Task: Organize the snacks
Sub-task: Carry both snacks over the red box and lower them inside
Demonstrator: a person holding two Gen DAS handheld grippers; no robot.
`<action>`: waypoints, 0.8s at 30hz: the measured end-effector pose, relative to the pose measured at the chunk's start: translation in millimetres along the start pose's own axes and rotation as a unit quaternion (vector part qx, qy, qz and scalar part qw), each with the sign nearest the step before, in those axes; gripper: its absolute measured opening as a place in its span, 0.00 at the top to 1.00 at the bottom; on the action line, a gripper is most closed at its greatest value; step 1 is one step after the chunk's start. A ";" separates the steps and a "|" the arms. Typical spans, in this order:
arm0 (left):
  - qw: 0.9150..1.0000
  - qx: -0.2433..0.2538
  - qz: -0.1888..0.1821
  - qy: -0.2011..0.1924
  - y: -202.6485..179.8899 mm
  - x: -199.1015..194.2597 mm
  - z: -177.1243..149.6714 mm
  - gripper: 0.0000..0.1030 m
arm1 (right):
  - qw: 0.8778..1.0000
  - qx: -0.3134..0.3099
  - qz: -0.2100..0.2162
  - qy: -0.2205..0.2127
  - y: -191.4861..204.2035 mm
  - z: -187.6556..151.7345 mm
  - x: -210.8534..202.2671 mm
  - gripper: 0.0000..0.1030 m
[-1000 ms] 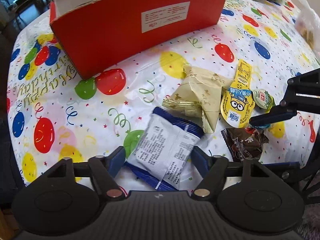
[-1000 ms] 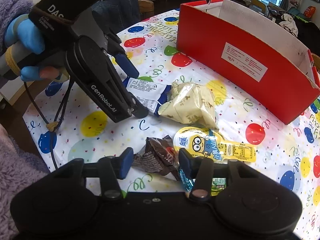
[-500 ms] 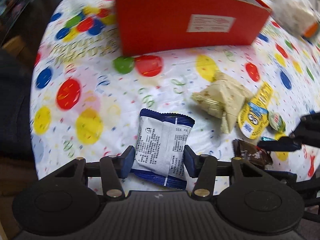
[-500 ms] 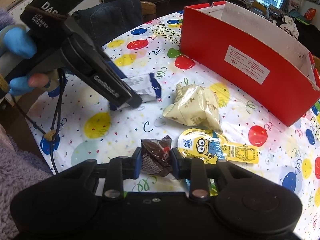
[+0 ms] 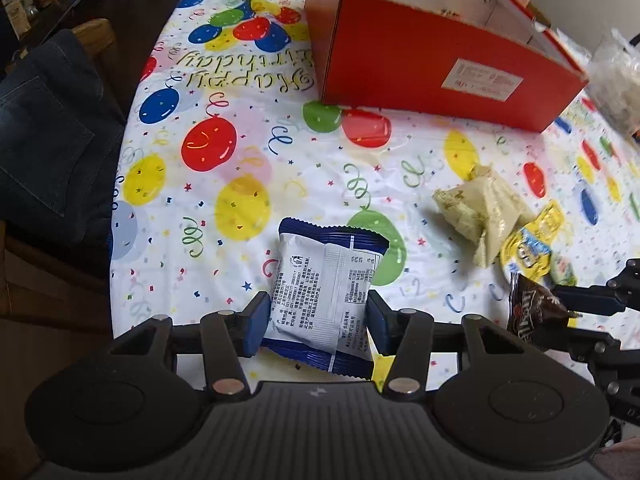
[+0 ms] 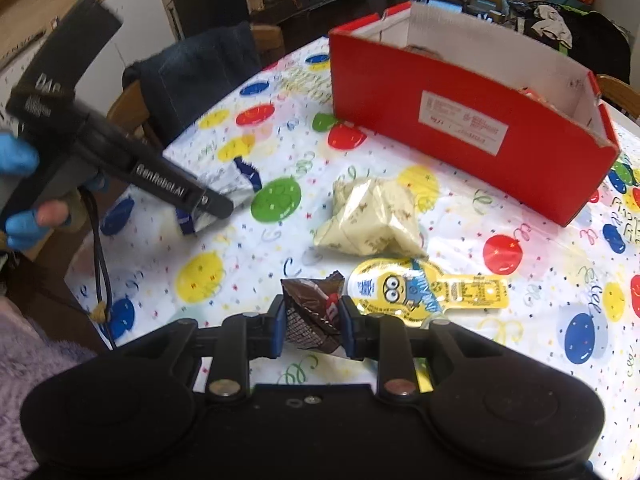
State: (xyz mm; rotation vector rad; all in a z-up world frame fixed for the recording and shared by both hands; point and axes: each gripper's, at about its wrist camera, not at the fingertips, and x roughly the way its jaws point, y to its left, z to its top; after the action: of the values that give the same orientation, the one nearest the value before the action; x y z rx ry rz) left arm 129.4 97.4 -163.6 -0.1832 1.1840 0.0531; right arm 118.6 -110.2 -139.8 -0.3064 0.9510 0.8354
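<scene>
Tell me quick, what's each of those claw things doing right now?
Left gripper: closed on the blue-and-white snack packet.
Right gripper: closed on the brown candy packet.

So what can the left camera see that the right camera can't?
Only the left view shows the printed white face of the blue packet pinched in the left gripper, and a small green snack. Only the right view shows the blue-gloved hand and the brown packet clamped in the right gripper. Both show the red box, cream bag and Minion snack.
</scene>
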 end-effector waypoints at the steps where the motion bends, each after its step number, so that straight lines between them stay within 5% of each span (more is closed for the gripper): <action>1: 1.000 -0.002 0.000 -0.004 0.4 -3.7 -0.4 0.51 | 1.000 0.005 0.000 -0.005 -1.1 1.9 -3.2 0.76; 24: 0.994 -0.005 -0.018 -0.112 -24.8 -76.6 75.1 0.51 | 0.982 0.107 -0.046 -0.148 -78.9 84.1 -73.7 0.76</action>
State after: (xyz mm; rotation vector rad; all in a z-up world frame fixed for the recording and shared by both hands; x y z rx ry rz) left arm 172.7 90.0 -62.5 -0.2032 0.9573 0.0466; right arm 204.8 -150.3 -41.3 -0.0376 0.7339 0.6653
